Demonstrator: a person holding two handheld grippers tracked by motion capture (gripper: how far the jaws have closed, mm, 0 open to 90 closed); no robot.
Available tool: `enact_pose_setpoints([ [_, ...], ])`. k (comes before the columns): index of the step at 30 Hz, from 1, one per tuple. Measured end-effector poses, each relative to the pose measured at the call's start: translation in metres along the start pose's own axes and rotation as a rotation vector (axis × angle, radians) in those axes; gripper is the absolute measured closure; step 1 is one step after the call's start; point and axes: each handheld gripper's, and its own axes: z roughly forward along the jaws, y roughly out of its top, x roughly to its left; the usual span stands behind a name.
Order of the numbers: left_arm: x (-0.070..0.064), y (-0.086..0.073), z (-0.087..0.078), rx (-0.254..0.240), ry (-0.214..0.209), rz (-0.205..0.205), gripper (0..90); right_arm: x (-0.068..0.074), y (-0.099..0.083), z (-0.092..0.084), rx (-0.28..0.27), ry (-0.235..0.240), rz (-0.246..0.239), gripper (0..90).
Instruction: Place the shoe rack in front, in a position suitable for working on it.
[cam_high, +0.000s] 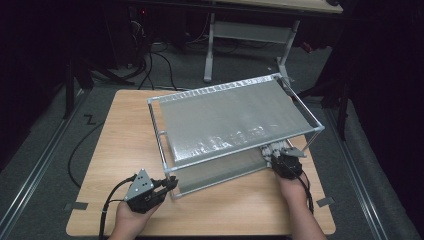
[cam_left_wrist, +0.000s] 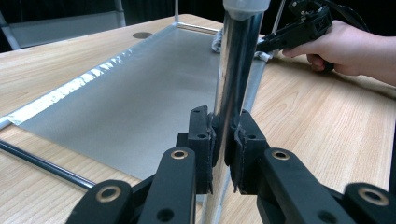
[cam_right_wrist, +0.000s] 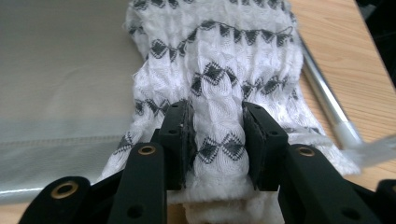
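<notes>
A metal-framed rack with two grey fabric shelves stands on the wooden table. My left gripper is at the rack's near-left corner. In the left gripper view it is shut on the shiny upright post. My right gripper is at the near-right end of the lower shelf. Its jaws are shut on a white knitted cloth with black diamond bands. The cloth lies bunched on the lower shelf, partly hidden under the upper one.
A thin metal rail of the rack runs beside the cloth on the right. Another desk's legs and cables are on the floor behind. Bare tabletop lies left of the rack and along the front edge.
</notes>
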Motion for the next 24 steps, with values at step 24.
enact_pose_setpoints([
  [24, 0.001, 0.000, 0.000, 0.002, -0.011, 0.001, 80.5, 0.140, 0.012, -0.018, -0.018, 0.319, -0.291, 63.6],
])
